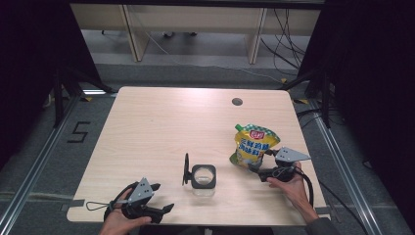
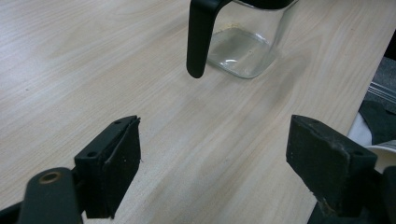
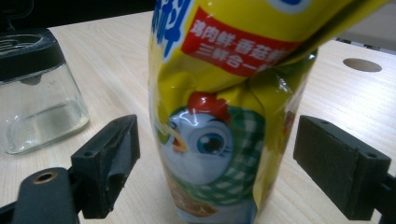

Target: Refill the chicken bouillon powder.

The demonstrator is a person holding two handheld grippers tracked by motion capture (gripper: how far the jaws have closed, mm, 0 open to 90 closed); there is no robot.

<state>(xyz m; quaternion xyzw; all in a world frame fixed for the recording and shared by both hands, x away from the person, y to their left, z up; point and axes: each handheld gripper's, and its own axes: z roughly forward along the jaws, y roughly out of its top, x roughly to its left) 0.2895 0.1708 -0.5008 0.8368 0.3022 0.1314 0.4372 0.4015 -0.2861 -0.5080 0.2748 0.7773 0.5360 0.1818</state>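
Right tool (image 3: 212, 163) open, jaws either side of yellow seasoning pouch (image 1: 253, 144) standing on bench (image 1: 161, 122) right of glass jar (image 1: 203, 177). Close on pouch mid-body, squarely, gently. Left tool (image 2: 212, 158) open, near jar; keep clear.

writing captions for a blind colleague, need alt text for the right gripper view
A yellow seasoning pouch with a cartoon chicken stands upright between the open right gripper, its jaws apart on either side. A clear glass jar with a black top sits left on the wooden table.
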